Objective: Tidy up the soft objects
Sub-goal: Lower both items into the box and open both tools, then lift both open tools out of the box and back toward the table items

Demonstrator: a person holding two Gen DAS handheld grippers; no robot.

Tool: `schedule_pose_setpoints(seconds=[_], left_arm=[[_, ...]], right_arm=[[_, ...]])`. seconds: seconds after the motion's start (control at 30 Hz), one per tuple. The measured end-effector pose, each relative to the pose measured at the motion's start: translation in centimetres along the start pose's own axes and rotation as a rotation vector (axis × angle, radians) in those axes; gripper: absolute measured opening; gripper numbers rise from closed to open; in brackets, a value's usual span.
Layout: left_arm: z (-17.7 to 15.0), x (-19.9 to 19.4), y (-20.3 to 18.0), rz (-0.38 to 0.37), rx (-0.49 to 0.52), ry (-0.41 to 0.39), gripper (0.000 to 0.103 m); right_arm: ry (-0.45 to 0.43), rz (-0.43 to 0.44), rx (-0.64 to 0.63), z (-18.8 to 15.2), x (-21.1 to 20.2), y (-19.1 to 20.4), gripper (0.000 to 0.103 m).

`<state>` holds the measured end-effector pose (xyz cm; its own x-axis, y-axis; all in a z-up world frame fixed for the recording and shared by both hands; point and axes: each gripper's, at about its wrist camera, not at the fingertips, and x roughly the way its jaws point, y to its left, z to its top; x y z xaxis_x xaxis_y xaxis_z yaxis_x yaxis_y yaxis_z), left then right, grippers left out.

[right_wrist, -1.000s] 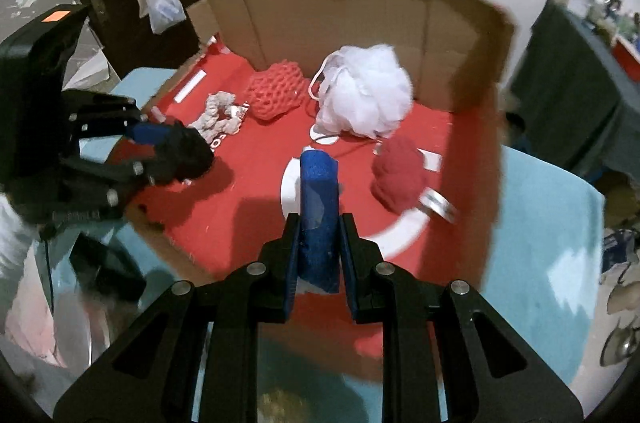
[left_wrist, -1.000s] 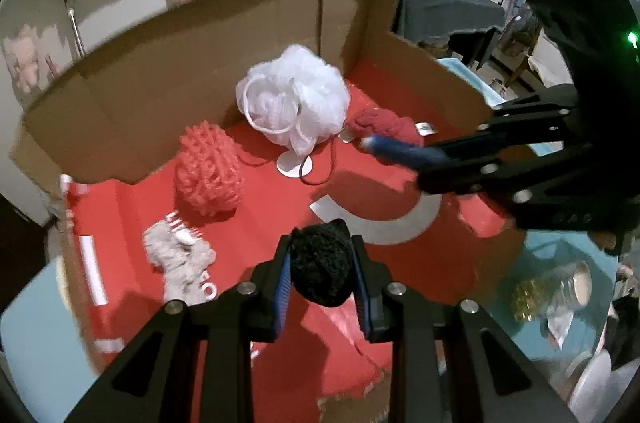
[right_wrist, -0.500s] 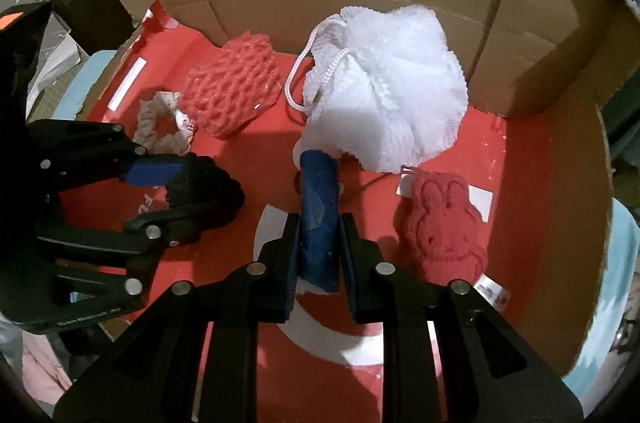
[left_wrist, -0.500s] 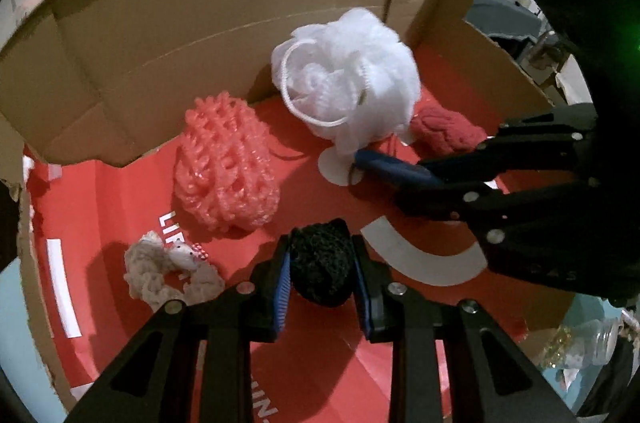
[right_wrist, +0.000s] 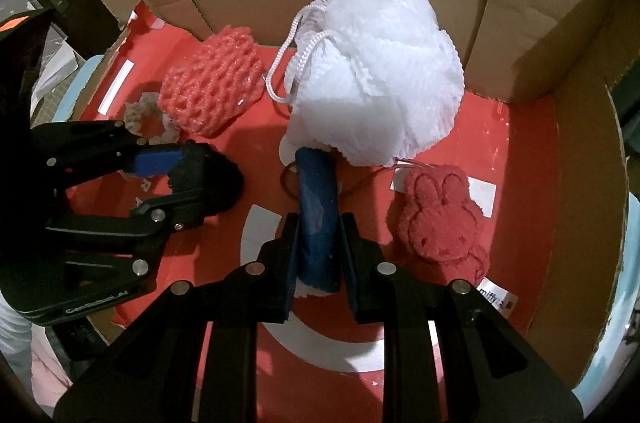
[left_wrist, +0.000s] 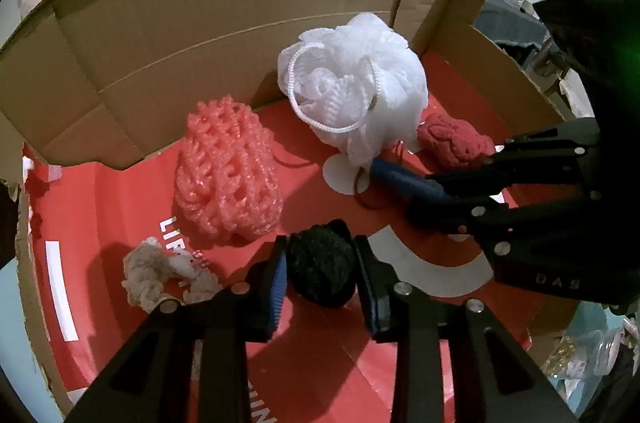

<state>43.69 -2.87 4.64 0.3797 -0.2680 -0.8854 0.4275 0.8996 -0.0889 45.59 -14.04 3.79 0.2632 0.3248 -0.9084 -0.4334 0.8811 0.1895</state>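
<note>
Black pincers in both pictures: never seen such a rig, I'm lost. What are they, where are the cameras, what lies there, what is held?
They are hand-held grippers, one per hand, each carrying a wide-angle camera looking along its fingers. One picture comes from the left gripper, one from the right gripper. In the cardboard box lie a white bath puff, pink mesh ball, red bunny cloth and pale scrunchie. The right one clamps a blue roll; the left one's jaws have just been opening, a black pom-pom between them.

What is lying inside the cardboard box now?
In the cardboard box: white bath pouf, pink mesh sponge, red bunny towel, cream scrunchie. The floor under the pouf is hidden.
</note>
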Motion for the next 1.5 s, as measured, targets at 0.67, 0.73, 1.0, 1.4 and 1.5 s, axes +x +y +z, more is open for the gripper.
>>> schedule_pose_setpoints(seconds=[0.67,0.73,1.0,1.4,1.5], left_arm=[[-1.9,-5.0,1.1,0.046,0.005,-0.087,0.066],[-2.2,-5.9,1.2,0.042,-0.003,-0.102,0.067],[-3.6,-10.1,1.3,0.055,-0.033,-0.182,0.079],[-6.7,-19.2,-2.0,0.066,-0.076,-0.408,0.097],[-8.3,-21.9,-3.5,0.063,-0.071,-0.463,0.100]], right_arm=[[-0.011,-0.039,-0.014,-0.5,1.2,0.7,0.029],[-0.012,-0.037,-0.007,-0.5,1.0,0.7,0.031],[-0.072,-0.072,-0.024,-0.9,-1.1,1.7,0.073],[-0.206,-0.099,-0.019,-3.6,-9.3,4.1,0.073],[-0.251,-0.115,-0.025,-5.1,-11.9,4.8,0.075]])
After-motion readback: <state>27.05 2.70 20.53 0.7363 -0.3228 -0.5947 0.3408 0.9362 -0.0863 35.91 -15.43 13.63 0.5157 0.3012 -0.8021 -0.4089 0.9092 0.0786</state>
